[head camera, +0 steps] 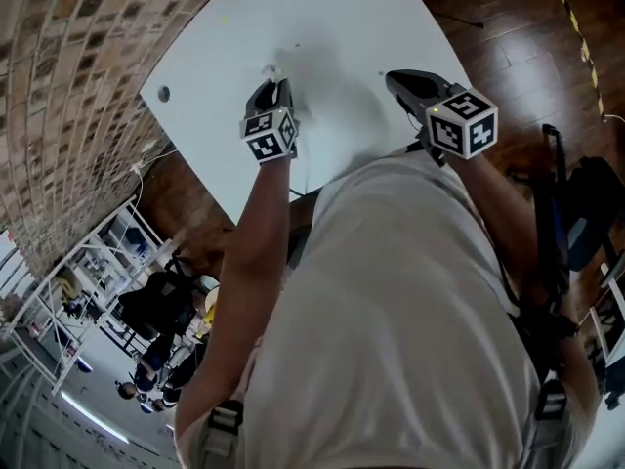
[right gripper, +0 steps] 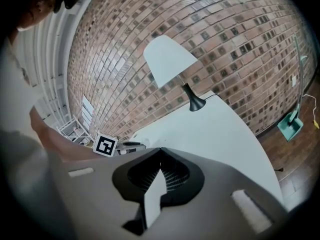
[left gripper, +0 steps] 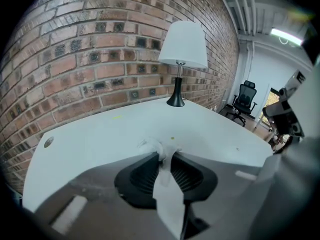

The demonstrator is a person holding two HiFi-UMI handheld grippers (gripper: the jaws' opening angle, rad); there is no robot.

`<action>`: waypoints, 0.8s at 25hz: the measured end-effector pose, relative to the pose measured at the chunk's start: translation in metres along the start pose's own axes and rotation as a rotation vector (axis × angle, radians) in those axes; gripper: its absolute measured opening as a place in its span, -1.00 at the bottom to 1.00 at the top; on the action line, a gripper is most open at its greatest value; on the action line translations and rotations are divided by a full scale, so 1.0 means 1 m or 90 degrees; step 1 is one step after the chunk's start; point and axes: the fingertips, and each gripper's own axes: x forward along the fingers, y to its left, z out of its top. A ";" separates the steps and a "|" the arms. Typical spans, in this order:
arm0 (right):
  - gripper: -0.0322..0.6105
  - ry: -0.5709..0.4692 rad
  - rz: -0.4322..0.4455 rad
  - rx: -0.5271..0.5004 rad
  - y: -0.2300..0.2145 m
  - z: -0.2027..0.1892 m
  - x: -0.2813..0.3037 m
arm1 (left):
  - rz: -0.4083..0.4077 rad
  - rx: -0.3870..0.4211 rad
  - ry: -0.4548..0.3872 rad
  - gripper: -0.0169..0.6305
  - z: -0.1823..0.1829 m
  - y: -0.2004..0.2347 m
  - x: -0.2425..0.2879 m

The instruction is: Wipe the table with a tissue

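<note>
A crumpled white tissue [left gripper: 153, 146] sticks out between the tips of my left gripper [left gripper: 163, 155], which is shut on it. In the head view the left gripper [head camera: 276, 83] is over the white table [head camera: 332, 27], with the tissue [head camera: 271, 69] at its tip close to the surface; I cannot tell whether it touches. My right gripper [head camera: 394, 76] hovers over the table's near right part, jaws together and nothing between them [right gripper: 160, 149]. The right gripper view also shows the left gripper's marker cube [right gripper: 105, 145] to its left.
A black-footed lamp with a white shade [left gripper: 182, 46] stands at the table's far end by the brick wall [left gripper: 100, 49]. A round cable hole [head camera: 162, 94] lies near the table's left edge. A teal dustpan [right gripper: 290, 125] rests on the wooden floor. An office chair [left gripper: 243, 98] stands beyond.
</note>
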 end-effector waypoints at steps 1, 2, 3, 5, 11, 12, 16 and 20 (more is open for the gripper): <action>-0.88 0.003 0.005 0.001 -0.001 0.001 0.004 | 0.000 0.003 0.002 -0.69 0.003 0.001 0.002; -0.88 0.005 0.008 -0.001 -0.004 0.004 0.005 | -0.003 0.006 0.003 -0.69 0.007 -0.001 0.007; -0.88 0.006 0.009 -0.004 -0.007 0.007 0.006 | -0.008 0.012 0.003 -0.69 0.011 -0.004 0.013; -0.88 0.007 0.009 -0.009 -0.012 0.011 0.005 | -0.013 0.024 0.007 -0.69 0.018 -0.007 0.025; -0.88 0.001 0.003 0.016 -0.019 0.012 -0.001 | 0.026 0.007 0.011 -0.69 0.035 0.014 0.049; -0.88 -0.001 -0.002 0.020 -0.023 0.011 -0.004 | 0.028 0.011 0.013 -0.69 0.037 0.014 0.054; -0.88 -0.005 -0.018 0.033 -0.040 0.010 -0.016 | 0.046 0.051 0.028 -0.69 0.041 0.012 0.068; -0.88 -0.011 -0.028 0.040 -0.056 0.013 -0.031 | 0.087 0.057 0.042 -0.69 0.045 0.013 0.076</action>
